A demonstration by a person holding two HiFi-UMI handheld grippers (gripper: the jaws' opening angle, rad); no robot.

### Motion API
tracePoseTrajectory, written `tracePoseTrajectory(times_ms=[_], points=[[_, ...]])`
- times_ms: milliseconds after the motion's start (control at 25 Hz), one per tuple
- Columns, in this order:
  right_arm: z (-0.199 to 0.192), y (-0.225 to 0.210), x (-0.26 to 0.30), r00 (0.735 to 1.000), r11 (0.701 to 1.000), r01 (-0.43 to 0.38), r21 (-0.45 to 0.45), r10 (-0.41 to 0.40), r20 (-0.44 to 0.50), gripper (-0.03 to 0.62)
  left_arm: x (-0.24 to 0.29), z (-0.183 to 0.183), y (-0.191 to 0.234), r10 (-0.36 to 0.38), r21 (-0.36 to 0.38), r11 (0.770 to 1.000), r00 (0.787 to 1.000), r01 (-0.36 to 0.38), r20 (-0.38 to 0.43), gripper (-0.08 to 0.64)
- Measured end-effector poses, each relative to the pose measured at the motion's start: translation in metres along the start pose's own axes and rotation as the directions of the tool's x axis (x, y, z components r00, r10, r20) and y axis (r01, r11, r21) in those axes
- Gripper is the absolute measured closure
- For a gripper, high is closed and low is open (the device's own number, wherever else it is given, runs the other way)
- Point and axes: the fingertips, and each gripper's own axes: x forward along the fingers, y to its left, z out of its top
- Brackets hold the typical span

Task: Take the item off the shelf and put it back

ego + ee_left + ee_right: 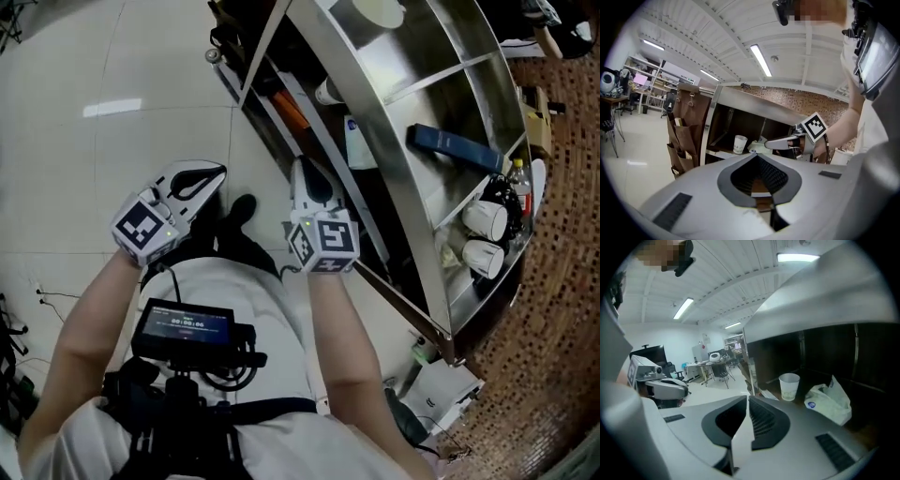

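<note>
A metal shelf (410, 246) stands in front of me, to the right in the head view. On its dark lower level stand a white paper cup (789, 386) and, beside it, a crumpled white plastic bag with a blue mark (828, 402). Both also show in the head view as the cup (328, 91) and the bag (357, 142). My right gripper (748, 397) is shut and empty, short of the shelf's front edge. My left gripper (756, 153) is also shut with nothing in it, further left and away from the shelf. In the head view the right gripper (301, 163) points toward the bag, and the left gripper (217, 172) hangs over the floor.
A blue box (455, 147) lies in a higher compartment, with two white mugs (485, 220) and a bottle (518, 178) to its right. A brown hanging organizer (684, 136) hangs at the shelf's left end. A white box (441, 389) sits on the floor. Desks and chairs (710, 369) stand far off.
</note>
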Motion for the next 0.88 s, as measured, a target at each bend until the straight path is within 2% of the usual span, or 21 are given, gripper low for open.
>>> tracePoseTrajectory(times_ms=[120, 360, 560, 680, 880], points=[[-0.005, -0.012, 0.014, 0.998, 0.999, 0.052, -0.003, -0.052, -0.025, 0.502, 0.005, -0.013, -0.005, -0.012, -0.022, 1.000, 1.000, 0.012, -0.011, 0.558], [-0.008, -0.050, 0.047, 0.983, 0.982, 0.185, 0.045, -0.184, -0.015, 0.319, 0.010, -0.025, -0.008, -0.016, -0.064, 0.998, 1.000, 0.015, -0.007, 0.558], [-0.015, -0.087, 0.084, 0.963, 0.960, 0.269, 0.083, -0.266, -0.045, 0.282, 0.009, -0.040, -0.013, -0.024, -0.085, 0.996, 1.000, 0.023, -0.019, 0.558], [-0.025, -0.111, 0.099, 0.943, 0.938, 0.329, 0.110, -0.321, -0.084, 0.232, 0.005, -0.052, -0.017, -0.016, -0.118, 0.993, 0.999, 0.011, -0.041, 0.558], [-0.023, -0.129, 0.124, 0.930, 0.928, 0.364, 0.081, -0.357, -0.090, 0.215, -0.001, -0.053, -0.007, 0.027, -0.147, 0.989, 0.999, -0.033, -0.042, 0.558]])
